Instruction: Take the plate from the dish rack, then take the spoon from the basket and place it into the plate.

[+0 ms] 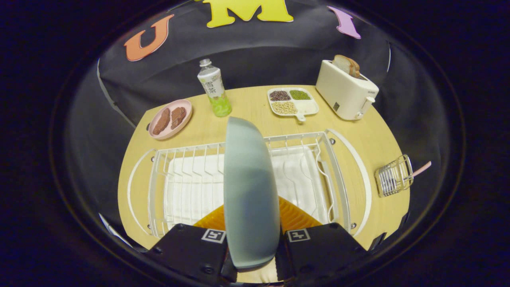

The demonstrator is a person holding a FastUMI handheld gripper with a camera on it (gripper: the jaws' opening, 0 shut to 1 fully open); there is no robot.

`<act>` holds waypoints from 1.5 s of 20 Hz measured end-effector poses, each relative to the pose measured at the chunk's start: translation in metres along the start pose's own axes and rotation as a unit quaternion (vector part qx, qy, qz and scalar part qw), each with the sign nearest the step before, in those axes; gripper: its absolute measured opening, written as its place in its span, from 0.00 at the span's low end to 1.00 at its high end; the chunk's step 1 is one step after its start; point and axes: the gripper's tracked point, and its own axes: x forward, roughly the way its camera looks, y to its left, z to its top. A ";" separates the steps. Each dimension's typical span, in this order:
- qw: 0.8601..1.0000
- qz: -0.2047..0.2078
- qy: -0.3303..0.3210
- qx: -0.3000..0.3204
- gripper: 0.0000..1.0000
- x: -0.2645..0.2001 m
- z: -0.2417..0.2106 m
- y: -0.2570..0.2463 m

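Note:
A grey-blue plate (249,191) stands on edge between my fingers, above the white wire dish rack (336,175). My gripper (251,235) is shut on the plate, one finger pressing each face near its lower rim. To the right of the rack, a small wire basket (392,177) lies on the table with a pink-handled spoon (421,170) sticking out of it to the right.
Beyond the rack on the wooden table (247,107) are a pink dish with two brown pieces (170,118), a green drink bottle (214,89), a divided tray of beans (293,101) and a white toaster holding bread (346,89).

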 end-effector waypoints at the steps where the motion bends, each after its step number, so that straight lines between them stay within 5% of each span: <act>1: 1.000 -0.013 -0.005 0.005 0.40 -0.003 0.002 -0.001; 8: 0.995 -0.087 -0.049 -0.003 0.38 -0.035 0.027 -0.013; 13: 0.997 -0.018 -0.079 -0.003 0.36 -0.076 0.012 -0.006; 20: 0.990 0.066 -0.113 -0.049 0.36 -0.130 -0.071 -0.027; 26: 0.985 0.157 -0.076 -0.003 0.36 -0.120 -0.153 -0.053; 30: 0.983 0.170 -0.053 0.045 0.36 -0.089 -0.190 -0.073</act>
